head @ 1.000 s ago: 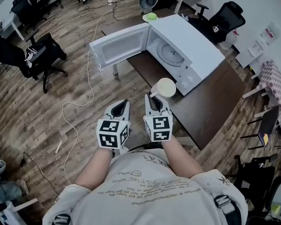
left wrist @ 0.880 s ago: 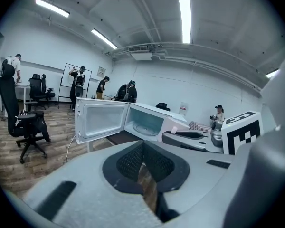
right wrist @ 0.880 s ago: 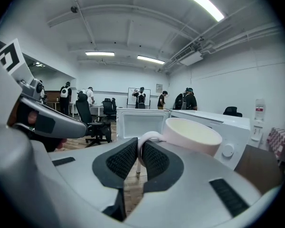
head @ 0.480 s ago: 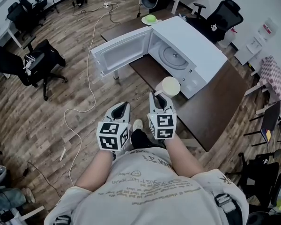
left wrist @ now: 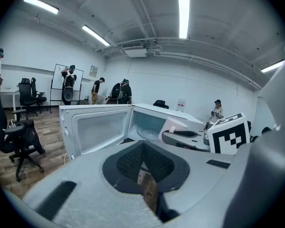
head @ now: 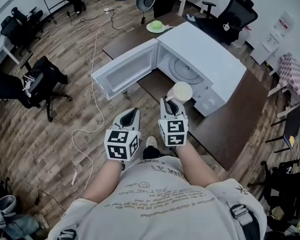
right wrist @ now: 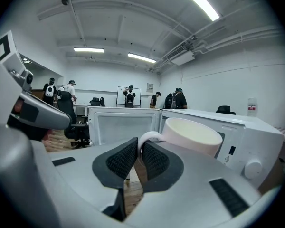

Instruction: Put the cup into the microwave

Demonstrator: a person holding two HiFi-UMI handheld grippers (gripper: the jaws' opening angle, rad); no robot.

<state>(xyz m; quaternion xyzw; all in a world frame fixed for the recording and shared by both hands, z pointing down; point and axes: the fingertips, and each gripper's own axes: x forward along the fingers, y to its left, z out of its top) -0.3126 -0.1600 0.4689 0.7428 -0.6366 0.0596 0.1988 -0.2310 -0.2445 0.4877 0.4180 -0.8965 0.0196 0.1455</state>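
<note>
**A:** Where is the cup sitting at this moment?

**B:** It isn't sitting on anything. The cream-white round cup [head: 181,91] is hanging in the air at 12 o'clock of the right gripper [head: 168,103]. It is over the dark brown wooden table [head: 230,124], just in front of the boxy white microwave [head: 210,59].

**A:** How is that gripper holding it?

**B:** Its black ribbed pads [right wrist: 121,158] are pinching the cup's thin loop handle [right wrist: 147,136], with the jaws nearly together. The cup is staying upright, mouth up.

**A:** And the other one?

**B:** The left gripper [head: 130,114] is hovering at 9 o'clock of the right one, over the floor. Its jaws are meeting at the tips and carrying nothing.

**A:** Is the microwave standing open?

**B:** Yes. Its white door [head: 124,68] is swinging wide toward 10 o'clock, and the round glass turntable [head: 182,70] is showing inside.

**A:** What is lying around the room?

**B:** A white cable [head: 93,69] is snaking over the grey-brown plank floor [head: 45,134] from 12 toward 7 o'clock. Black office chairs [head: 40,76] are standing at 9 o'clock, and another black chair [head: 240,14] at 1 o'clock. A pale green rounded object [head: 156,25] is resting at the table's far end, at 12 o'clock. In the left gripper view, several people [left wrist: 121,91] are standing near a whiteboard [left wrist: 66,82] under long ceiling lights [left wrist: 183,13].
</note>
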